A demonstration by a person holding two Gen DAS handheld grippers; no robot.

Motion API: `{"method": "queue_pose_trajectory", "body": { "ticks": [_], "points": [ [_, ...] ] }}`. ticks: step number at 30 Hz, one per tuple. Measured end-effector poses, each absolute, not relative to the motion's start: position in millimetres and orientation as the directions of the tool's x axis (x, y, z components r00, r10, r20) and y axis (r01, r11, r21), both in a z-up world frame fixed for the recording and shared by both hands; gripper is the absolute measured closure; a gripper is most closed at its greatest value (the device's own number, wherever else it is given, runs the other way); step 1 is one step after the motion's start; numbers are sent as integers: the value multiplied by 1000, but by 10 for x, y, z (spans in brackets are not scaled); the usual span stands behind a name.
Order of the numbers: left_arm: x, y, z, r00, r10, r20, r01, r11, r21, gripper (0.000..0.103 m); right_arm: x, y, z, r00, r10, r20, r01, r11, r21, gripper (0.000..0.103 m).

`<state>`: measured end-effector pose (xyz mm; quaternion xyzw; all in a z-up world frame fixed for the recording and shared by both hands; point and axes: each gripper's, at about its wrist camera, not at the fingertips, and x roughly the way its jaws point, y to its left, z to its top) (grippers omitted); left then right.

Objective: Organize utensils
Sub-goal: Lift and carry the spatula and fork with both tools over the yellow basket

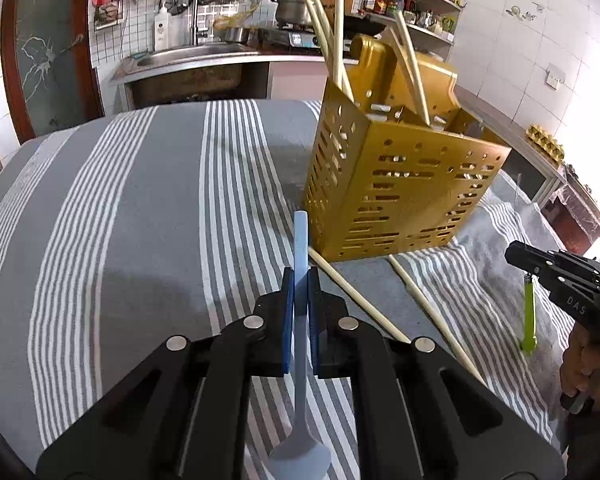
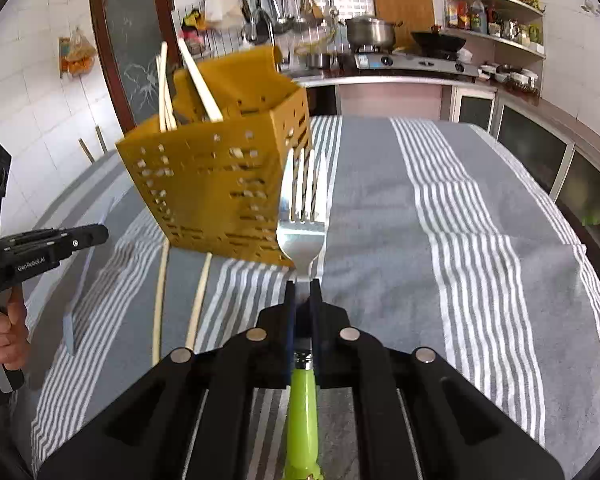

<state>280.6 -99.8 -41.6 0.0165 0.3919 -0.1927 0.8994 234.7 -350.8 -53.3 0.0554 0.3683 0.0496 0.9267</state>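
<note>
A gold perforated utensil caddy [image 1: 396, 184] stands on the striped tablecloth and holds several wooden chopsticks [image 1: 338, 36]; it also shows in the right wrist view [image 2: 220, 188]. My left gripper [image 1: 300, 276] is shut on a light blue plastic spatula [image 1: 300, 240], handle pointing forward toward the caddy. My right gripper [image 2: 303, 284] is shut on a fork [image 2: 303, 208] with a green handle [image 2: 302, 412], tines up beside the caddy. Two loose chopsticks [image 1: 360, 300] lie on the cloth in front of the caddy. The right gripper [image 1: 556, 276] shows at the right edge of the left wrist view.
The grey and white striped tablecloth [image 1: 140, 220] covers the table. Behind it are a kitchen counter with a sink [image 1: 196, 54], a stove with a pot [image 2: 370, 32] and a wok, hanging utensils and a shelf of bottles [image 2: 484, 12]. Cabinets run along the right.
</note>
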Motion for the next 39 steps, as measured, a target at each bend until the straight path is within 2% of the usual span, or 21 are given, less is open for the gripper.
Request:
{"method": "queue_pose_trajectory", "body": {
  "ticks": [6, 12, 39],
  "points": [
    [2741, -965, -287, 642, -331, -692, 362, 926, -107, 98, 2300, -3511, -441, 742, 130, -658, -57, 990, 131, 96],
    [2629, -956, -193, 682, -288, -672, 355, 934, -40, 98, 2218, -3518, -362, 764, 123, -634, -60, 991, 120, 96],
    [2345, -807, 197, 765, -309, -564, 339, 939, -55, 98, 1989, -3592, -20, 837, 114, -536, -56, 991, 124, 97]
  ]
}}
